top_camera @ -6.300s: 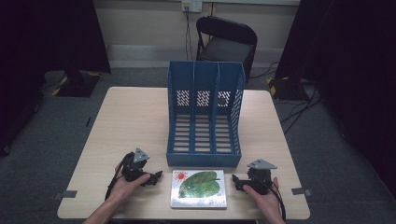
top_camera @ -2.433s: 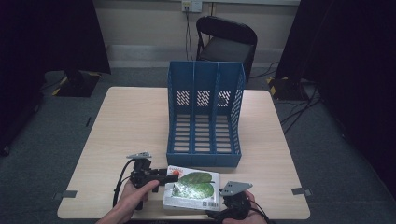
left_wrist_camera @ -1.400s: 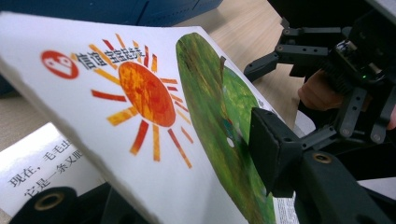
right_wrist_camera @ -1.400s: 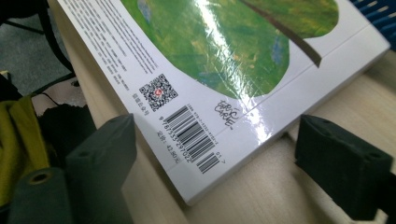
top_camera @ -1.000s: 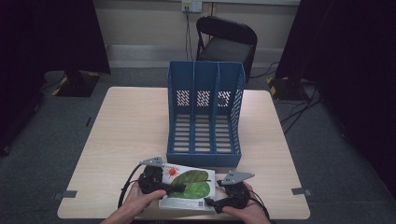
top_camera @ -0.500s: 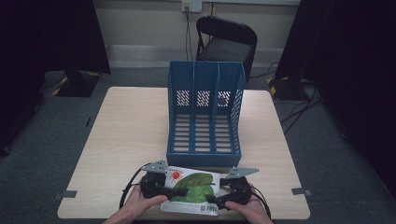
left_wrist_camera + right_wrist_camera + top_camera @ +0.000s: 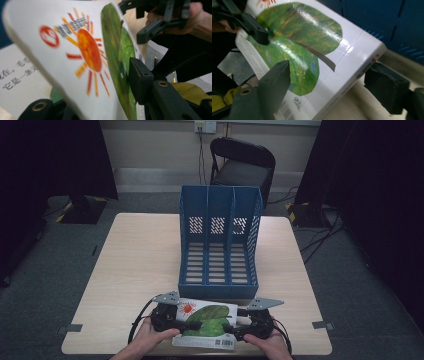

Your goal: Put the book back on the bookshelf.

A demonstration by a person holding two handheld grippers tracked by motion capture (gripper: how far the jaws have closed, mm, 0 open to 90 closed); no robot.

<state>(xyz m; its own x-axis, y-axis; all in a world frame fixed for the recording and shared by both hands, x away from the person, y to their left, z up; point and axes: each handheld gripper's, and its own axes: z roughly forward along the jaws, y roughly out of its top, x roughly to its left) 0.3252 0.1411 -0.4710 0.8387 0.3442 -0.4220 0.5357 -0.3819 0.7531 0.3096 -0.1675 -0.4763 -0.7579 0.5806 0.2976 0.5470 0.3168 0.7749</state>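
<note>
High view puts your blue three-slot file rack (image 7: 220, 237) standing upright in the middle of the counter (image 7: 135, 265), its three slots holding nothing you can see. Just in front of it, near the counter's front edge, your picture book (image 7: 207, 322) with the green leaf and orange sun on its cover sits between your two claws. Your left claw (image 7: 192, 325) is clamped on the book's front cover, which is lifted away from the printed page under it; one pad presses on the green leaf. Your right claw (image 7: 234, 332) straddles the book's spine side with its jaws wide; they have just been closing, and you cannot tell whether the pads touch the book.
</note>
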